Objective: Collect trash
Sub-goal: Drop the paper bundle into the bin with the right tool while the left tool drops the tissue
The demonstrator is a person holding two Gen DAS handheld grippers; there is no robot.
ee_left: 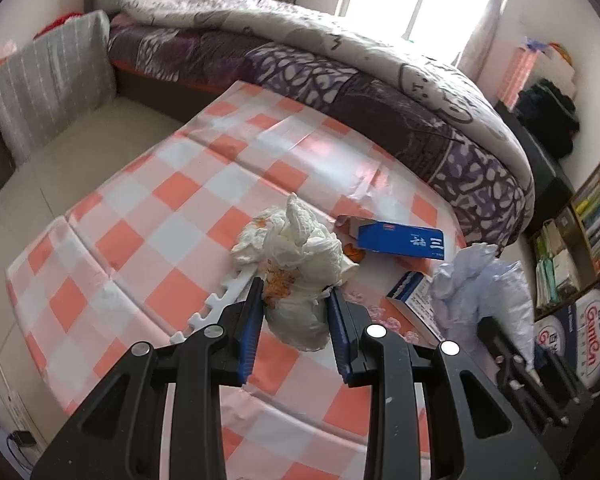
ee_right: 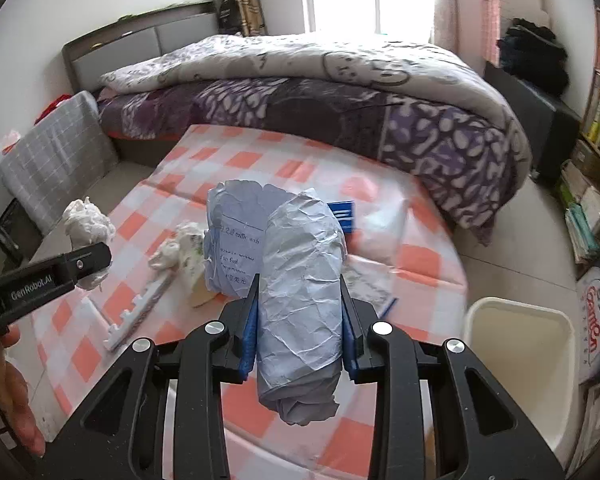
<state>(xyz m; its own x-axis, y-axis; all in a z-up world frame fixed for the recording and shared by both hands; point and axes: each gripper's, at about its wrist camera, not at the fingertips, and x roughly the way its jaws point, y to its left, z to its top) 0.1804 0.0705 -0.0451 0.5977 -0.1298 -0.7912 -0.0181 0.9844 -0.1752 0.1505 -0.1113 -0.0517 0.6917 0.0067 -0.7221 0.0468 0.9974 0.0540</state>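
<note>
- While both my hands hang over the orange-and-white checked tabletop [ee_left: 172, 200], my left gripper [ee_left: 296, 292] has its jaws clamped on a crumpled white tissue wad [ee_left: 296, 264] stained orange, in the lower middle of the left wrist view.
- My right gripper [ee_right: 300, 304] has its jaws pressed against both sides of a crumpled sheet of printed paper [ee_right: 300, 292], rolled into a thick bundle that stands up through the centre of the right wrist view.
- At the far right of the left wrist view that paper bundle [ee_left: 484, 284] shows beside my left jaws, lifted clear of the cloth.
- At the left edge of the right wrist view my left gripper [ee_right: 88, 264] shows with its tissue wad [ee_right: 86, 220].
- Trash lying on the tabletop: a blue carton [ee_left: 400, 240] right of centre in the left wrist view, a smaller blue-and-white box [ee_left: 412, 300] just below it, and another tissue clump [ee_right: 180, 248] left of centre in the right wrist view.
- A white toothed foam strip [ee_right: 140, 308] lies on the cloth at lower left of the right wrist view.
- A cream bin [ee_right: 520, 344] stands at lower right of that view, beside the tabletop.
- A bed with a purple patterned quilt [ee_right: 380, 112] fills the upper part of both views.
</note>
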